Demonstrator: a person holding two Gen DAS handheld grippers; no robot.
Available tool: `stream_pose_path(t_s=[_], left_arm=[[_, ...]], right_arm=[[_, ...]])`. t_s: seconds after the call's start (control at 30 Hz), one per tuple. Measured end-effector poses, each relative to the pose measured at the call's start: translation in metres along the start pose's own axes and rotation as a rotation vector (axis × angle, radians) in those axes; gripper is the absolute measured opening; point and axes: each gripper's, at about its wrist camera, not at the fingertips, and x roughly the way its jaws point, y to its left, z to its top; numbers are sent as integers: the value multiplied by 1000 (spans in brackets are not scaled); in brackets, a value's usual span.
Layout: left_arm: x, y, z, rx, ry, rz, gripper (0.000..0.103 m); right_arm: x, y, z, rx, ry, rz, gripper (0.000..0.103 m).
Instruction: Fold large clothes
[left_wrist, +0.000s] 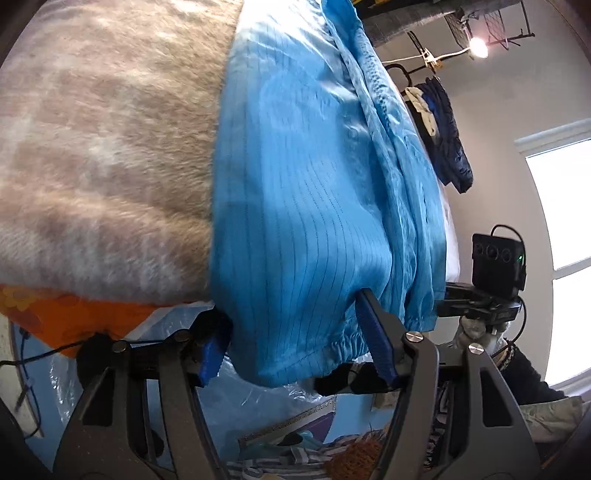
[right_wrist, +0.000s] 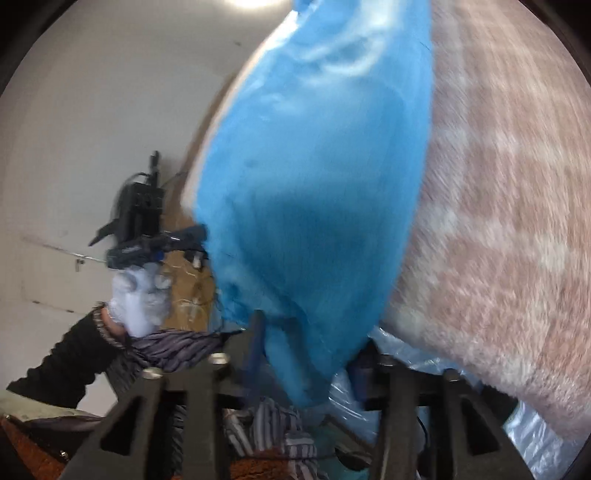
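Blue, thinly pinstriped cloth fills both views: the blue garment (left_wrist: 314, 177) lies along the edge of a bed covered by a fuzzy beige blanket (left_wrist: 103, 147), its elastic hem (left_wrist: 343, 347) hanging toward you at 6 o'clock. Your left gripper (left_wrist: 295, 339) stands spread wide, the hem bulging between its blue pads (left_wrist: 376, 336); I cannot see either pad pressing, so treat it as not yet gripped. Your right gripper (right_wrist: 306, 354) has a hanging corner of the same garment (right_wrist: 314, 206) between its half-spread jaws, but blur hides whether the pads pinch it; I cannot tell. In that view your other gloved hand (right_wrist: 140, 299) sits at 9 o'clock.

To do this step well, you should probably close both grippers on the hem itself, not on the blanket below, catching all layers. Keep the two grips level and apart so the edge stays taut before you fold.
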Motion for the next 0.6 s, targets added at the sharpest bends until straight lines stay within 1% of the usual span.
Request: stream_pose_path(t_s=[0.07,0.1,0.13,0.17,0.2,0.23,0.27,0.3,0.33,0.43,0.47,0.53,0.6], left_arm=[[8,3,1,-19,15,-20,66],[14,1,-2,-28,26,-37,66],[17,0,-4,-24,37,-35,66],[20,-4,-6,-7,56,-16,66],[21,-10,-9,19,71,-6,59],[22,-15,-11,45,86,3,47],[20,-19,-12,64,97,10,40],[16,-26,-15,79,104,9,27],[14,-29,-16,79,108,0,18],[-2,-44,-20,91,94,-43,9],[-5,-47,-21,96,88,-51,9],[-14,-58,-20,105,59,-87,8],[-20,-64,-19,98,30,-114,7]], right_arm=[[3,1,1,-1,-10,37,49],[7,0,3,9,-8,41,48],[10,-2,4,17,-1,45,48],[14,-7,5,24,14,48,37],[22,-9,4,28,42,48,20],[27,-9,2,24,59,44,14],[29,-7,3,18,62,29,9],[29,-7,3,9,61,18,5],[25,-4,2,-6,60,17,5],[19,7,0,-58,57,17,4],[18,14,-2,-74,52,25,4],[11,16,-3,-84,38,41,4],[4,17,-4,-80,5,92,4]])
